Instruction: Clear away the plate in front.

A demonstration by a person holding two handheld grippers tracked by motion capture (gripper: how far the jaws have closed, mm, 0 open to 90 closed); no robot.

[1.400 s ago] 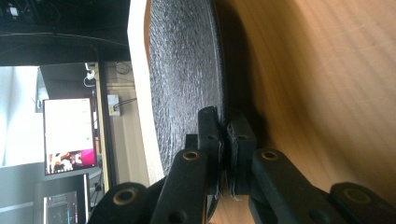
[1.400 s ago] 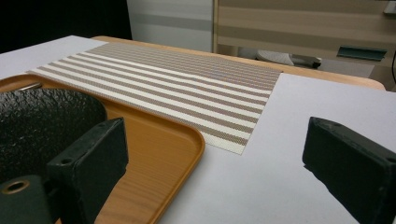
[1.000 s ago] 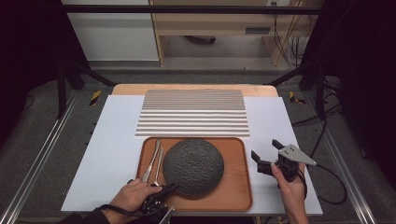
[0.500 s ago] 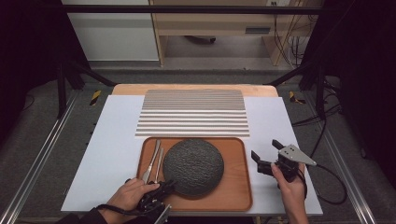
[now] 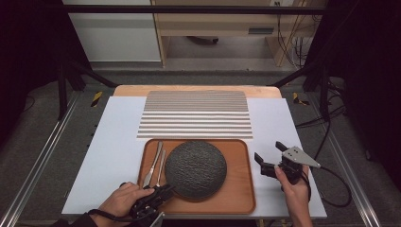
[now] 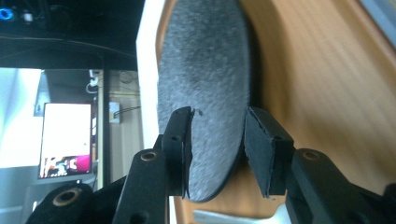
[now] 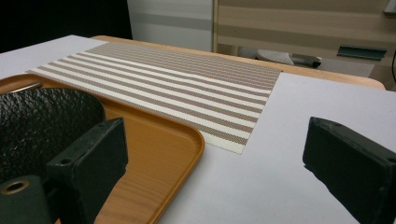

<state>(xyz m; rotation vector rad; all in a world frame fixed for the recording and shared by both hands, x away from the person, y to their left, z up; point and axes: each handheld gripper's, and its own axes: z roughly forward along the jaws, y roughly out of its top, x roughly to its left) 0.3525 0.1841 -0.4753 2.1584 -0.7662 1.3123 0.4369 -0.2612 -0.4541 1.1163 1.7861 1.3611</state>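
A dark grey textured plate (image 5: 196, 168) lies on a brown wooden tray (image 5: 239, 189), with a fork and a knife (image 5: 156, 163) to its left. My left gripper (image 5: 165, 191) is at the plate's near left rim. In the left gripper view the plate's (image 6: 205, 70) edge stands between the jaws of that gripper (image 6: 217, 144). These jaws have just been opening and are open, no longer clamping the rim. My right gripper (image 5: 269, 158) is open with nothing in it, over the white mat just right of the tray (image 7: 154, 140).
A striped placemat (image 5: 194, 116) lies behind the tray on the white table cover (image 5: 113, 142). The table's wooden far edge (image 5: 198, 89) shows beyond it. Metal rails run along both sides of the table. A cable trails from the right gripper.
The left hand has shifted slightly at the tray's near left corner, and its jaws have parted around the plate's rim. The right hand has kept still.
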